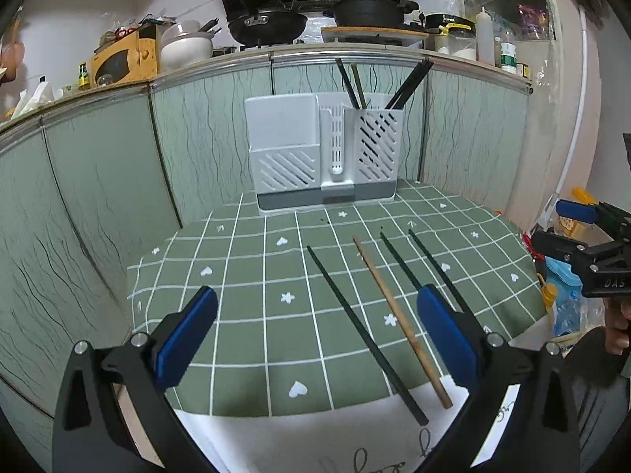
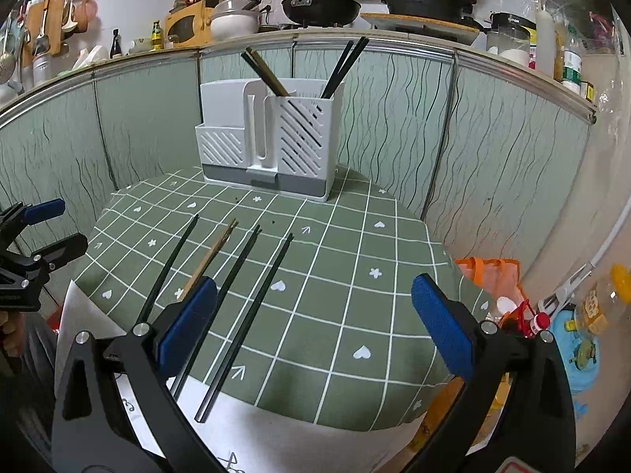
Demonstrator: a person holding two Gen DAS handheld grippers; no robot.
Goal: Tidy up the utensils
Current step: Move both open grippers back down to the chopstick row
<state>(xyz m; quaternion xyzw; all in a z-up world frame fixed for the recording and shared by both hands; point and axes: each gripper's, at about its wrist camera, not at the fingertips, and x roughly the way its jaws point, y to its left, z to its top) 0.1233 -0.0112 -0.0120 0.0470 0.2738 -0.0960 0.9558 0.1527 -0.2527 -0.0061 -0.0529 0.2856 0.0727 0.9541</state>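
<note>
Green checked cloth (image 1: 244,315) carries four loose sticks: three slim black chopsticks and one light wooden chopstick (image 1: 398,315), side by side. Their long axes run from the near cloth edge toward the white slotted plastic utensil holder (image 1: 323,157) at the far edge; it already has dark and wooden chopsticks upright in its right-hand compartment.

Left gripper (image 1: 315,335): jaws spread wide, gripping nothing. The leftmost black chopstick (image 1: 355,323) and the wooden one lie below and between its blue pads, roughly parallel to the fingers; the other two pass under the right pad.

Right gripper (image 2: 313,327): also spread and empty. The sticks lie off to its left; the rightmost black chopstick (image 2: 252,315) sits just inside its left pad (image 2: 189,315).

Judgement: the left gripper is better centred over the wooden stick. A grasp needs the jaws turned across the stick's axis.
</note>
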